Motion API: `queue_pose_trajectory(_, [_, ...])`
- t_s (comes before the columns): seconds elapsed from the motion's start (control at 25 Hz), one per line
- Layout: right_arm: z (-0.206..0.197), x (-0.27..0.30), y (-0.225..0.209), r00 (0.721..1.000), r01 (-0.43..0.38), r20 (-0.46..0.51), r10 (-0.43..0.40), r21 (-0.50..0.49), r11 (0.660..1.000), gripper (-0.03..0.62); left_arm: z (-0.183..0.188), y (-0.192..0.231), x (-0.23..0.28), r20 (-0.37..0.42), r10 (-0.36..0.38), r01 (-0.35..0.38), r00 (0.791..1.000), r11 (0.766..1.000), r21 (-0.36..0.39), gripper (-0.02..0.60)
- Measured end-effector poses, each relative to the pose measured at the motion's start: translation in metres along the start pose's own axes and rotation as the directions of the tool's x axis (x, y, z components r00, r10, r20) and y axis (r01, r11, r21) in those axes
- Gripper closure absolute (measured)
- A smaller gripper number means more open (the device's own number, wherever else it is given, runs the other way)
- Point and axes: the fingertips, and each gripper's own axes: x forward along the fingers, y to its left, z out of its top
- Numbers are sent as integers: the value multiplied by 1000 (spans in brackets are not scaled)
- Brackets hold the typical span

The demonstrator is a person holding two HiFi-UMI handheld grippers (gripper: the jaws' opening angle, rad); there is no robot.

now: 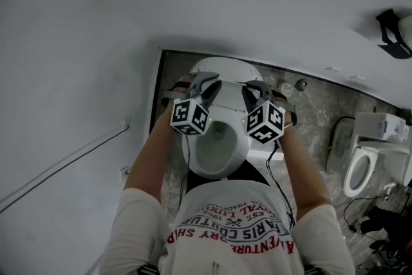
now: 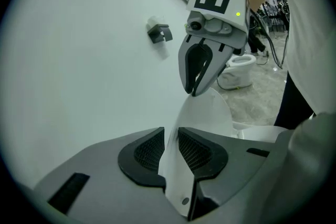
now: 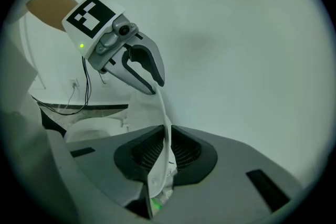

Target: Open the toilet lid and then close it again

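The white toilet lid (image 1: 225, 67) stands raised upright against the wall above the open bowl (image 1: 215, 146). My left gripper (image 1: 206, 80) is at the lid's left edge and my right gripper (image 1: 254, 85) at its right edge. In the left gripper view the lid (image 2: 202, 113) runs between the left gripper's (image 2: 170, 147) pads with a thin gap at the left pad, so that gripper is open. The right gripper (image 2: 197, 93) shows beyond it on the far edge. In the right gripper view my right gripper (image 3: 168, 152) is shut on the lid's thin rim (image 3: 152, 107), and the left gripper (image 3: 157, 84) sits across from it.
A plain white wall rises just behind the lid. A second toilet (image 1: 364, 167) stands on the marble floor at the right, with cables (image 1: 347, 125) near it. A dark fixture (image 1: 393, 26) hangs on the wall. The person's torso is close to the bowl's front.
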Motion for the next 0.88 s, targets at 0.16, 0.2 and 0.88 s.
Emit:
queue_pose_trajectory(0.16, [5, -17, -3, 999, 44, -3, -44, 0, 999, 561, 20, 14, -18, 73, 20, -20, 997, 1000, -7, 495])
queue_pose_trajectory(0.2, [8, -24, -5, 998, 57, 6, -57, 8, 998, 561, 27, 21, -24, 101, 31, -28, 994, 999, -33, 495])
queue_pose_trajectory(0.88, [73, -181, 54, 879, 266, 206, -429, 535, 802, 574, 74, 17, -217, 396, 379, -46, 836, 769, -638, 565])
